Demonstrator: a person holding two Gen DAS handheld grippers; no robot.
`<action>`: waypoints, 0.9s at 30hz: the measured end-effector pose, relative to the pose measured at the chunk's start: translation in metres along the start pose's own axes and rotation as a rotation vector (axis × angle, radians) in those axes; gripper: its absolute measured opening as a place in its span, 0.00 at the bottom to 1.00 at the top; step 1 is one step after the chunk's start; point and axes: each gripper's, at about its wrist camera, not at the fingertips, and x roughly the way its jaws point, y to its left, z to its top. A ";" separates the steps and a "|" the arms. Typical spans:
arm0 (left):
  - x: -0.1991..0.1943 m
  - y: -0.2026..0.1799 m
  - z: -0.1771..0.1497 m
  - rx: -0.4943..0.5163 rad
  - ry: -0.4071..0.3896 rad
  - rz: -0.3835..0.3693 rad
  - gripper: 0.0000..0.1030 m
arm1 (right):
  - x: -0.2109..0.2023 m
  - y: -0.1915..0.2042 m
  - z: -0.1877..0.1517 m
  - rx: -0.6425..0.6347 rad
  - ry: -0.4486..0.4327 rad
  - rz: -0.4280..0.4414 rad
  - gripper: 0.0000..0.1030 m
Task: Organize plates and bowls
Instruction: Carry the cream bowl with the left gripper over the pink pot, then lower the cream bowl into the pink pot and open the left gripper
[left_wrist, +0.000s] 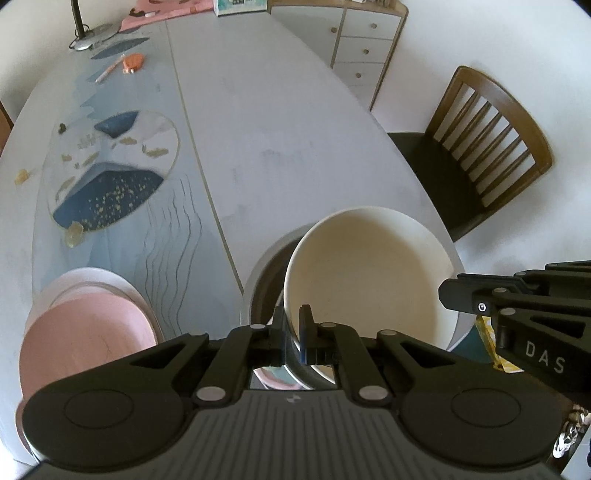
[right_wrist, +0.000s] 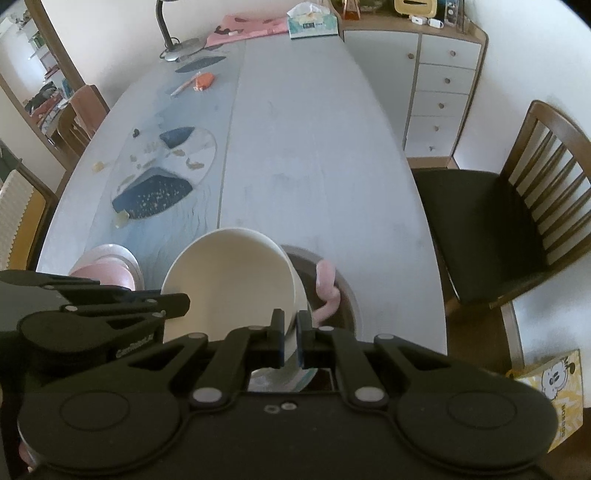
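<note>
A cream bowl (left_wrist: 365, 273) hangs tilted above the near end of the table, held by its rim from both sides. My left gripper (left_wrist: 293, 325) is shut on its left rim. My right gripper (right_wrist: 290, 332) is shut on the right rim of the same bowl (right_wrist: 229, 284). Each gripper shows in the other's view: the right gripper (left_wrist: 458, 299) and the left gripper (right_wrist: 177, 302). Just below the bowl sits a grey-rimmed dark dish (right_wrist: 345, 295) with a pink curled thing (right_wrist: 327, 286) in it. Stacked pink plates (left_wrist: 85, 332) lie to the left.
The long grey table (left_wrist: 280, 122) carries a blue patterned mat (left_wrist: 110, 170), an orange item (left_wrist: 133, 62), a pen, a lamp base (left_wrist: 86, 38) and a tissue box (right_wrist: 312, 22). A wooden chair (right_wrist: 517, 221) and a drawer cabinet (right_wrist: 439, 85) stand on the right. A yellow box (right_wrist: 554, 387) sits on the floor.
</note>
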 end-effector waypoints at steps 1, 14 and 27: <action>0.001 0.000 -0.002 0.000 0.005 0.001 0.05 | 0.001 0.000 -0.002 0.003 0.004 0.001 0.06; 0.024 -0.002 -0.008 0.026 0.032 0.025 0.05 | 0.016 0.000 -0.014 0.007 0.037 -0.011 0.07; 0.039 -0.006 -0.007 0.069 0.055 0.038 0.05 | 0.034 -0.004 -0.013 0.022 0.074 -0.008 0.08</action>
